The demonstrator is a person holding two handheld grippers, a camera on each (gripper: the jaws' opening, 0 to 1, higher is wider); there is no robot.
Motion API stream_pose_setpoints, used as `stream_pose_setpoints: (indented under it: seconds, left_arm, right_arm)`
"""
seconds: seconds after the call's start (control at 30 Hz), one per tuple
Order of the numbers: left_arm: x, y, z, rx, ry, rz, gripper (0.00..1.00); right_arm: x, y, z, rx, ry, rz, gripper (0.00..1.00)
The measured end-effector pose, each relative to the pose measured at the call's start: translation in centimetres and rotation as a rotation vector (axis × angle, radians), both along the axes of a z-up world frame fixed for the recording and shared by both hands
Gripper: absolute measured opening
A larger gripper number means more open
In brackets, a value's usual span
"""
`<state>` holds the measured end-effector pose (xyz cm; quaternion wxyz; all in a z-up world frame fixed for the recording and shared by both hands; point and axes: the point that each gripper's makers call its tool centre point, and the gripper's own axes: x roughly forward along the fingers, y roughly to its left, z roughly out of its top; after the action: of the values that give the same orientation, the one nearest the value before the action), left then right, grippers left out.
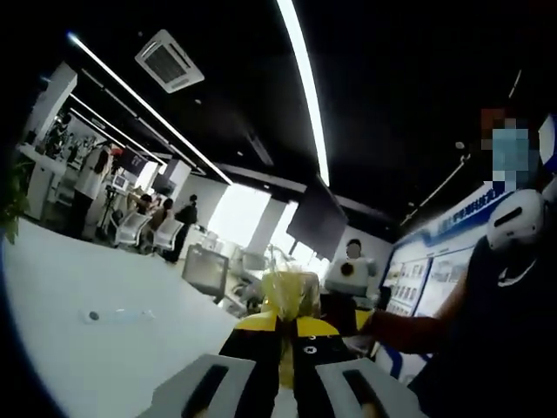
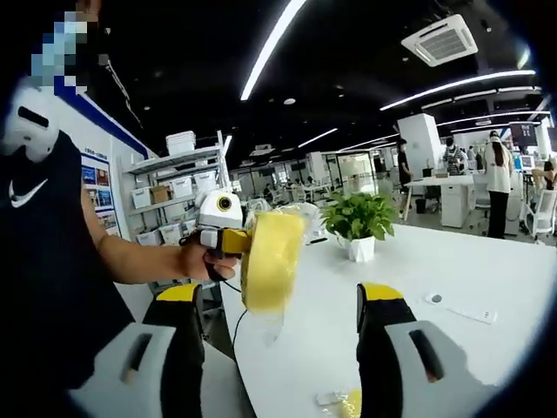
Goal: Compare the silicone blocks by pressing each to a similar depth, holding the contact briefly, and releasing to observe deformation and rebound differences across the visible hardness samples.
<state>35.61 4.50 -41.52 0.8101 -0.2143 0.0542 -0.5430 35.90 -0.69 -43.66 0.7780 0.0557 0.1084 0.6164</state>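
Yellow silicone block (image 2: 271, 259), wrapped in clear film: held aloft in the left gripper (image 2: 233, 239), clear above the white table (image 2: 487, 270). In the left gripper view the same block (image 1: 290, 294) sits clamped between the black, yellow-tipped jaws.

Right gripper (image 2: 283, 326): jaws spread wide, grasping nothing, raised level with the block and just beside it.

Person's hand (image 2: 202, 259): wrapped round the left gripper's handle, forearm extended across the body.

Handling note, as judgement: bring the free jaws squarely onto the block's broad face, close slowly to a fixed depth, hold, then let go cleanly; keep the clamped block steady so it cannot twist.

Potted plant (image 2: 359, 222): on the table beyond.
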Motion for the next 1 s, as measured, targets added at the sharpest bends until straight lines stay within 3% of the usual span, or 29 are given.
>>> stream_pose_setpoints:
  seconds: [0.27, 0.57, 0.8, 1.0]
  left_arm:
    - [-1.1, -1.3, -0.2, 0.025, -0.014, -0.045, 0.02]
    - [-1.4, -1.8, -0.4, 0.037, -0.028, -0.061, 0.02]
    - [-1.6, -2.0, -0.8, 0.054, -0.033, -0.061, 0.02]
    - [-1.8, -1.9, -0.8, 0.053, -0.034, -0.067, 0.02]
  right_arm:
    - [-1.1, 2.0, -0.8, -0.01, 0.075, 0.076, 0.47]
    - [-2.2, 2.7, -1.7, -0.032, 0.127, 0.109, 0.34]
    - [-2.5, 3.0, -1.8, -0.033, 0.153, 0.122, 0.28]
    - [-2.8, 3.0, -1.8, -0.046, 0.14, 0.124, 0.21]
